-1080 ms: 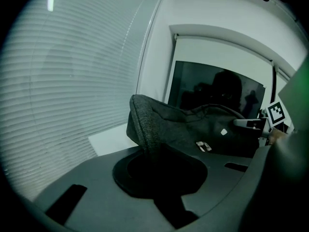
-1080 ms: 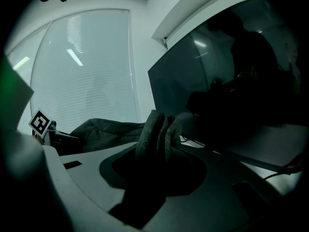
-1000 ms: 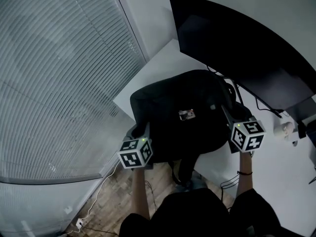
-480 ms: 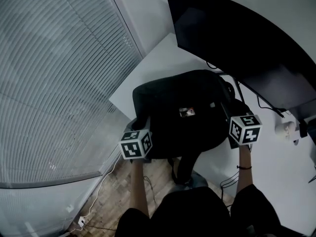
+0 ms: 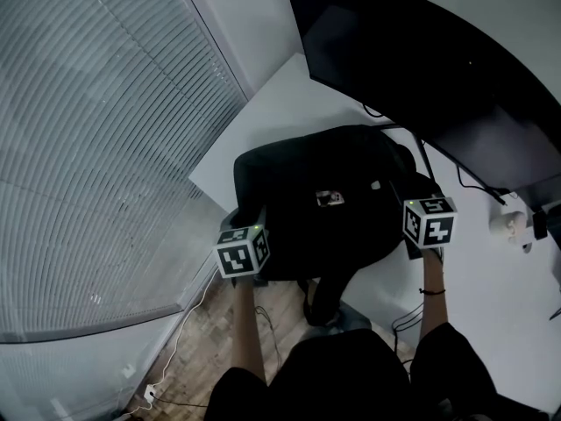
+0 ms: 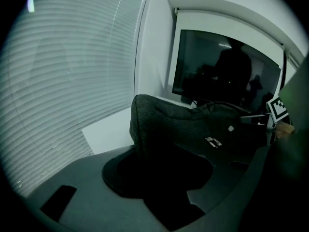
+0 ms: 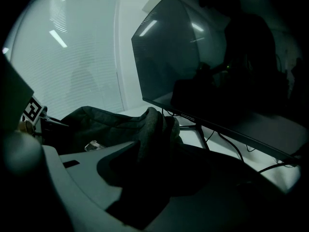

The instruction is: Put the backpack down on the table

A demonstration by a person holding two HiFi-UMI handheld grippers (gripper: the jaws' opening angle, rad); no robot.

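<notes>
1. Both grippers have sunk with the backpack (image 5: 324, 200) since a second ago, and the bag now sits flatter at the centre of the head view.
2. Largest in frame, the white table (image 5: 280, 103) runs from the centre to the right edge. The backpack lies on its near-left corner in front of the dark monitor (image 5: 421, 51), and a strap (image 5: 326, 298) dangles past the edge over the wooden floor (image 5: 202, 340).
3. Judging by how the bag rests, the set-down looks all but done — the step in hand is the release.
4. The left gripper (image 6: 159, 178) is at the bag's lower-left side. Its jaws are opening, with an upright fold of grey fabric between them.
5. The right gripper (image 7: 145, 178) is at the bag's right side. Its jaws are also opening, around a thicker bunch of fabric.
6. The next move probably calls for spreading both pairs of jaws clear of the cloth, then drawing back without dragging the bag toward the edge.
7. The head view shows the whole bag, the hanging strap and the table corner, but the marker cubes hide the jaws there. Only the gripper views show the folds between the jaws, and each also catches the small label (image 6: 212, 141) on the bag's top.
</notes>
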